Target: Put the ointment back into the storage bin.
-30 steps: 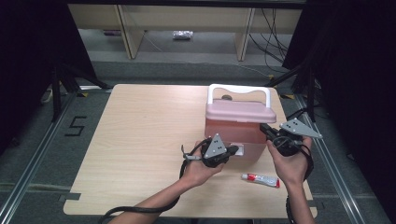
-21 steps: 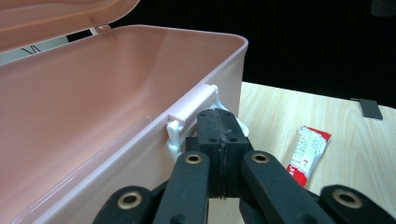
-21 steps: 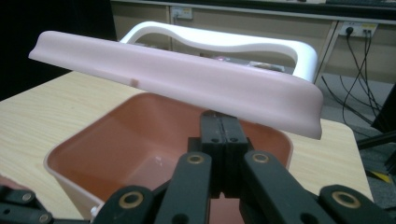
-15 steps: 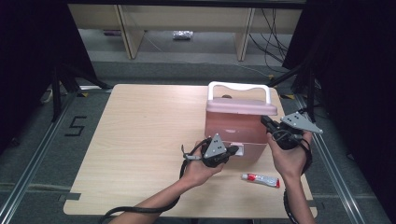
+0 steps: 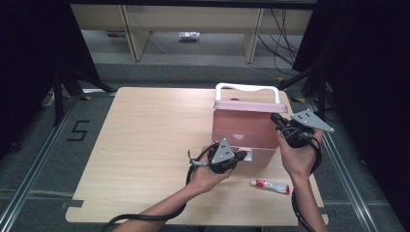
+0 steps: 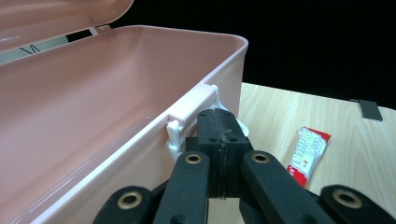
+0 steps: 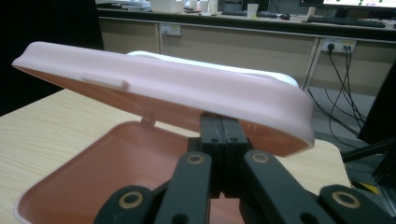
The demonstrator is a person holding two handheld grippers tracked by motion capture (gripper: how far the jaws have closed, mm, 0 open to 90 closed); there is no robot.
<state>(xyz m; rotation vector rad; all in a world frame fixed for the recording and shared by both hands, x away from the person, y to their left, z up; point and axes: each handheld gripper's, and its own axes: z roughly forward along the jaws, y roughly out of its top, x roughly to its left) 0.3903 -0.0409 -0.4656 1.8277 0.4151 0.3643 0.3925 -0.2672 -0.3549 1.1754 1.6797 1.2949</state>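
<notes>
While jaws pressed together, right hand-held gripper (image 5: 279, 121) under lid (image 7: 187, 88), left hand-held gripper (image 5: 237, 157) at latch (image 6: 194, 109).

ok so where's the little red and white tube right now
In the high view the tube lies flat on the table near its front right edge, just in front of the pink box, between the person's two forearms.

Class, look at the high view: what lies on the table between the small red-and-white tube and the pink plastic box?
Nothing: in the high view only bare wooden table separates the red-and-white tube from the pink plastic box.
</notes>
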